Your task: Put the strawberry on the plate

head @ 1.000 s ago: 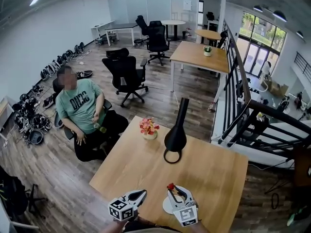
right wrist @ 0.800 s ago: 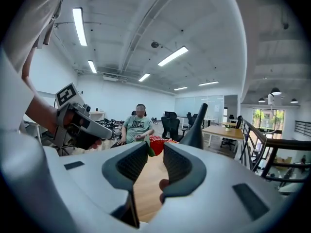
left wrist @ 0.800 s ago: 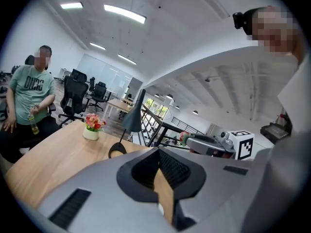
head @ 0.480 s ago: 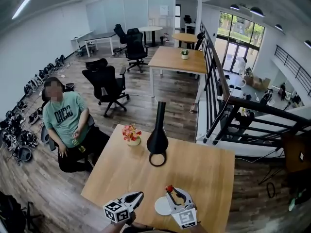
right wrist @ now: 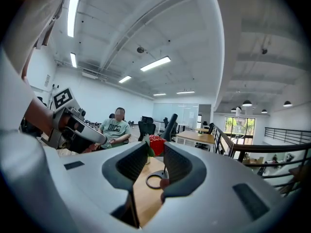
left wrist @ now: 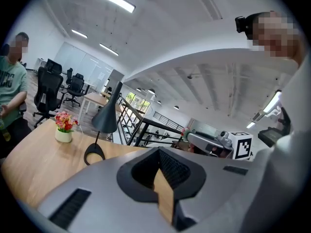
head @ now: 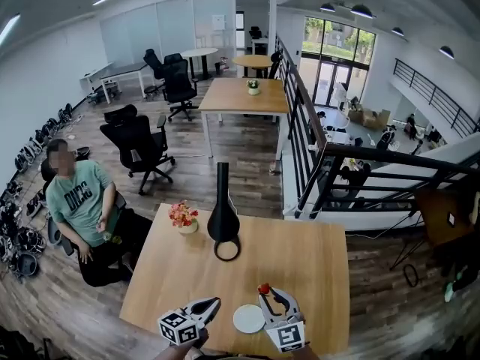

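A red strawberry [head: 263, 288] sits pinched at the tips of my right gripper [head: 265, 292], held above the wooden table [head: 315, 261]. In the right gripper view the strawberry [right wrist: 155, 143] shows between the two jaw tips. A small white plate [head: 248, 319] lies on the table just left of that gripper, near the front edge. My left gripper [head: 214, 304] is left of the plate, shut and holding nothing. Its jaws [left wrist: 159, 150] meet with no gap in the left gripper view.
A black lamp [head: 223, 220] with a ring base stands mid-table, a small pot of flowers [head: 184, 217] to its left. A person [head: 79, 201] sits on a chair beyond the table's left side. A black railing [head: 330, 171] runs at the right.
The head view has swung, so the table sits more centred. Both grippers have lifted a little. The plate, partly under the right gripper before, now shows whole between the grippers.
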Demonstrator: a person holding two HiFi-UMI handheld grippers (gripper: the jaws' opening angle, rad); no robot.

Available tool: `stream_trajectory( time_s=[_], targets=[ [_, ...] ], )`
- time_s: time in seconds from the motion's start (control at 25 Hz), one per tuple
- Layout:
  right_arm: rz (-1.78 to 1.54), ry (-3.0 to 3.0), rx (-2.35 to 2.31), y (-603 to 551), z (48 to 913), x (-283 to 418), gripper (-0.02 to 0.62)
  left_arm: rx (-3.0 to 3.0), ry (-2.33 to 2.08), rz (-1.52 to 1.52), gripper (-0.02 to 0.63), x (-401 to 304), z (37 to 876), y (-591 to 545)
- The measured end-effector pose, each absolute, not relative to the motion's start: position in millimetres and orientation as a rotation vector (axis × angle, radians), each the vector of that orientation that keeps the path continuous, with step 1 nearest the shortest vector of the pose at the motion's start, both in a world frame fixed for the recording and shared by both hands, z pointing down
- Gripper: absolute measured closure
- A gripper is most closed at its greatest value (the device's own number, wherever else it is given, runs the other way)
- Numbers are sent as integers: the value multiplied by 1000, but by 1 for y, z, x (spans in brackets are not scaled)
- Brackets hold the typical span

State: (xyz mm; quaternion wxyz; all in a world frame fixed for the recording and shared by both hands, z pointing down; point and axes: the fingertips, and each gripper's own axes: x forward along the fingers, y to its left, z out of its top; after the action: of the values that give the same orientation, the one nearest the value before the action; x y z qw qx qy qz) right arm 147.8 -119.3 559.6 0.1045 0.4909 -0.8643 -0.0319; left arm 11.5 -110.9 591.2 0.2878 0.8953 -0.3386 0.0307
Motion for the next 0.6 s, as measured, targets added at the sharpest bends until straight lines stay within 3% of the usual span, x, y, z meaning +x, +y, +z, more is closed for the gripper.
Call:
stream_trajectory(
  time_s=[0.6],
  targets=[
    [70,-2436,1600,-109,586,183,480,2470,-832,160,603,18,610,-121]
  ],
)
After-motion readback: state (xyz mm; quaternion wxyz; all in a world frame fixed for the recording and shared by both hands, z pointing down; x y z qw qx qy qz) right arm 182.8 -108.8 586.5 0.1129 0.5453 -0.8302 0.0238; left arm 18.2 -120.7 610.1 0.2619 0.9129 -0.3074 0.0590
